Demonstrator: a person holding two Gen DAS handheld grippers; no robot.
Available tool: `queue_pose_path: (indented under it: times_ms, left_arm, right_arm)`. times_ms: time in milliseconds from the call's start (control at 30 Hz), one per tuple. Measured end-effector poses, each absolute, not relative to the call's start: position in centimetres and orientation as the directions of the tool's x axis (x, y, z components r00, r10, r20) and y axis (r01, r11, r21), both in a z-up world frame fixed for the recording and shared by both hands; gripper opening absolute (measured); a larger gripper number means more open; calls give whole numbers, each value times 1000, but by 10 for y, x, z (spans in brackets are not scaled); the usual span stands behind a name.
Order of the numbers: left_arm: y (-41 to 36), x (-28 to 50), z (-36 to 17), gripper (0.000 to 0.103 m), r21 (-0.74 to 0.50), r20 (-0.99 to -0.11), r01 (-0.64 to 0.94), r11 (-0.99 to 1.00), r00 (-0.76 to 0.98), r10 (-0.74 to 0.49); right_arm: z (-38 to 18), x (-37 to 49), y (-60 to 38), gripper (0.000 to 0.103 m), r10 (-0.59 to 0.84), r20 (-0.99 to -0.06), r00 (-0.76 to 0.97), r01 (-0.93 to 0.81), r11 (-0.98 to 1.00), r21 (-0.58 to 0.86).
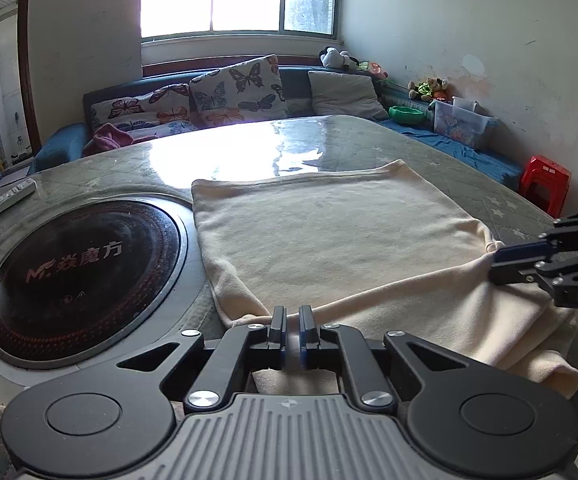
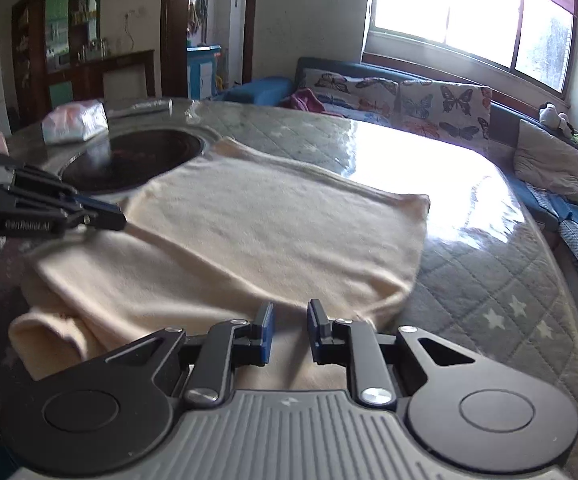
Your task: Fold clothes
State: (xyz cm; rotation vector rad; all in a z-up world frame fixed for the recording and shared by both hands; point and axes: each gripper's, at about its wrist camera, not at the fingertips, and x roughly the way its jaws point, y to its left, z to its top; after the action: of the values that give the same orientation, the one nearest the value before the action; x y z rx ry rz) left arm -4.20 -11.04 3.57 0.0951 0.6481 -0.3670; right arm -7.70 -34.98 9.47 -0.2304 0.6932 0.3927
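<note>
1. The round black cooktop [image 1: 83,276] set into the table bears a stylised "M" logo followed by the Chinese characters "焱魔方".
2. The right gripper [image 1: 501,258] shows the letters "DAS" on its side; the rest is cut off.

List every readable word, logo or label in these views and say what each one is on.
"焱魔方", after a stylised M logo: on the round black cooktop set in the table.
"DAS", cut off by the frame edge: on the right gripper.
White lettering on the left gripper: too blurred to read.
</note>
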Motion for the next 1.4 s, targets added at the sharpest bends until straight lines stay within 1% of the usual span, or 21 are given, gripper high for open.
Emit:
queue_pose_path:
  times_ms: [100, 200, 267, 400, 500, 633, 700, 800, 867, 967, 1067, 1133, 1233, 1267, 1400]
  left_arm:
    - [-113, -42, 35, 8, -13, -604, 365, 931, 739, -298]
    - [-114, -42, 34, 8, -8, -604, 363, 932, 741, -294]
    - [-114, -42, 34, 8, -5, -604, 362, 932, 742, -292]
    - [-116, -44, 34, 8, 8, -604, 362, 932, 745, -284]
    - [-120, -52, 40, 10, 39, -599, 380, 924, 750, -282]
    - [-134, -65, 49, 10, 52, -584, 450, 892, 738, -338]
    - [-142, -71, 50, 10, 51, -583, 487, 872, 723, -369]
    - [-148, -79, 48, 10, 45, -597, 527, 848, 695, -401]
    - [-148, -85, 47, 10, 48, -607, 545, 837, 682, -408]
    - [-138, -99, 51, 10, 79, -608, 566, 820, 680, -411]
    - [-127, -114, 54, 14, 110, -608, 587, 802, 678, -413]
    - [-122, -124, 55, 22, 141, -610, 602, 786, 678, -410]
    - [-122, -140, 53, 28, 207, -607, 633, 746, 681, -409]
    - [-124, -143, 50, 29, 226, -607, 639, 735, 683, -407]
    - [-135, -149, 38, 29, 284, -593, 661, 694, 690, -415]
  right_arm:
    - [97, -88, -363, 19, 261, -669, 696, -409, 910, -70]
    - [105, -97, -365, 19, 253, -656, 711, -400, 913, -81]
    - [109, -102, -366, 19, 276, -646, 712, -416, 906, -72]
    - [100, -104, -360, 20, 279, -681, 677, -453, 888, -87]
    - [103, -108, -359, 21, 273, -687, 673, -467, 878, -109]
    - [116, -104, -349, 21, 329, -645, 690, -496, 864, -90]
    - [115, -97, -340, 22, 376, -635, 675, -524, 850, -53]
    - [107, -89, -330, 22, 407, -643, 649, -549, 835, -26]
    - [97, -86, -329, 22, 402, -671, 623, -556, 831, -18]
    - [95, -96, -337, 25, 399, -685, 609, -560, 828, -16]
    - [96, -107, -344, 27, 397, -694, 601, -570, 821, -23]
    - [98, -113, -345, 27, 396, -696, 599, -579, 814, -34]
    - [102, -121, -348, 29, 397, -698, 595, -590, 807, -44]
    - [103, -123, -349, 31, 400, -700, 592, -593, 804, -42]
    - [109, -131, -354, 31, 391, -705, 592, -597, 800, -57]
